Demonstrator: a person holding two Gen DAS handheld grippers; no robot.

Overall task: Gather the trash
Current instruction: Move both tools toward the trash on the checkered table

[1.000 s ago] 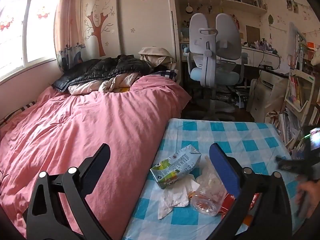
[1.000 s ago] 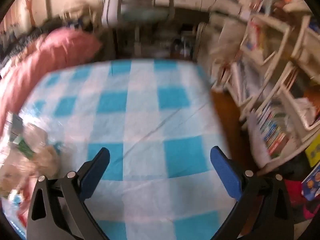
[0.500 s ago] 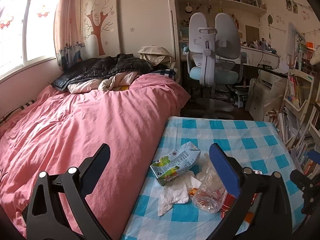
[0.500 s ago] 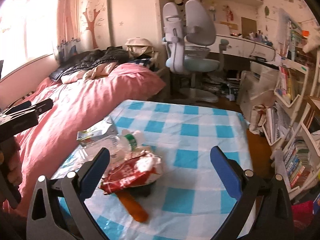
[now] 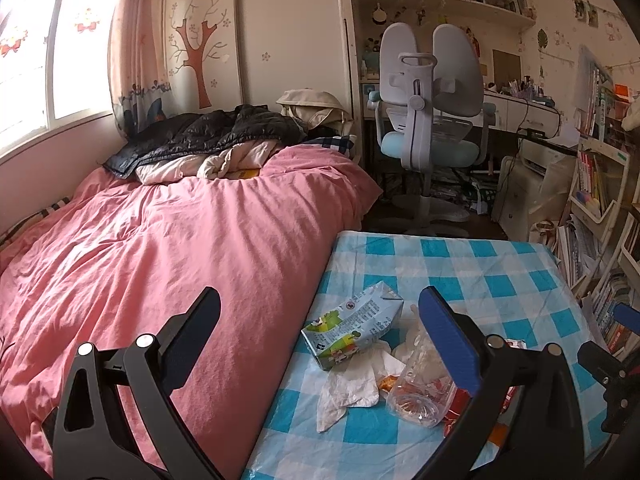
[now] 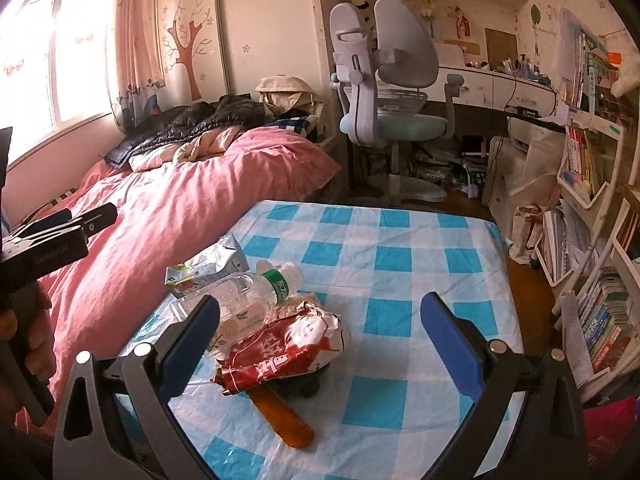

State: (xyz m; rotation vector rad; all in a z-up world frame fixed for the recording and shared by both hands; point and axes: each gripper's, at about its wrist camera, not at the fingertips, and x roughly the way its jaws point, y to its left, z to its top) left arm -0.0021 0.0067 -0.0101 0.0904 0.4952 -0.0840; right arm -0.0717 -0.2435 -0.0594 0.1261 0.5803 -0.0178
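A heap of trash lies at the near left of a table with a blue-and-white checked cloth (image 6: 400, 256). It holds a crumpled drink carton (image 5: 354, 326), a white tissue (image 5: 352, 384), an empty clear plastic bottle (image 6: 244, 296) on its side, a red snack wrapper (image 6: 288, 348) and an orange stick-shaped piece (image 6: 286, 420). My left gripper (image 5: 320, 332) hovers open over the table's left edge, the carton between its fingers' line of sight. My right gripper (image 6: 316, 332) is open just behind the wrapper. Neither holds anything.
A bed with a pink duvet (image 5: 160, 240) runs along the table's left side. A desk chair (image 5: 428, 120) stands beyond the table. Bookshelves (image 6: 592, 240) crowd the right side. A hand (image 6: 24, 344) grips the left tool's handle.
The right gripper swung from a blurred look across the bare cloth round to face the trash heap. The left gripper has barely moved.
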